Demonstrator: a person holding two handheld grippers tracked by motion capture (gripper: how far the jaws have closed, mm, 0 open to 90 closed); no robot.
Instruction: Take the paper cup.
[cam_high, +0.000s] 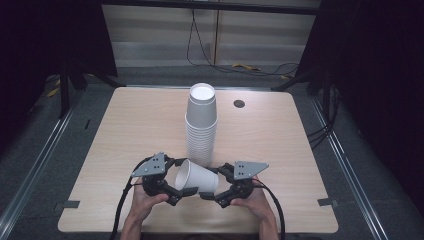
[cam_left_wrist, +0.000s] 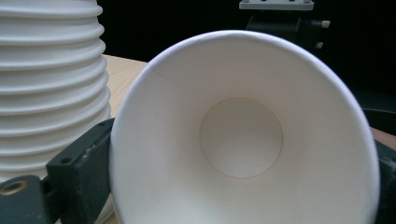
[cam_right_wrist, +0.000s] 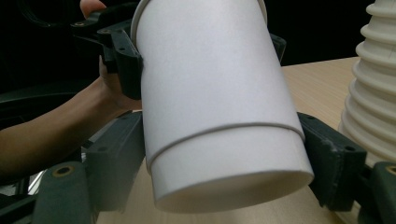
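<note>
At the table's near edge, a paper cup (cam_high: 196, 178) lies sideways in the air, pinched at its rim end by the left gripper (cam_high: 184, 193) and at its base end by the right gripper (cam_high: 209, 196). The cup stack (cam_high: 201, 125) stands just beyond it on the table (cam_high: 125, 130).

No readable text, labels or numbers anywhere.

The tall cup stack (cam_high: 201, 125) stands mid-tabletop (cam_high: 130, 130), just behind the held cup (cam_high: 196, 177), blocking any forward move. Bare wood lies wide open on either side of the stack.
</note>
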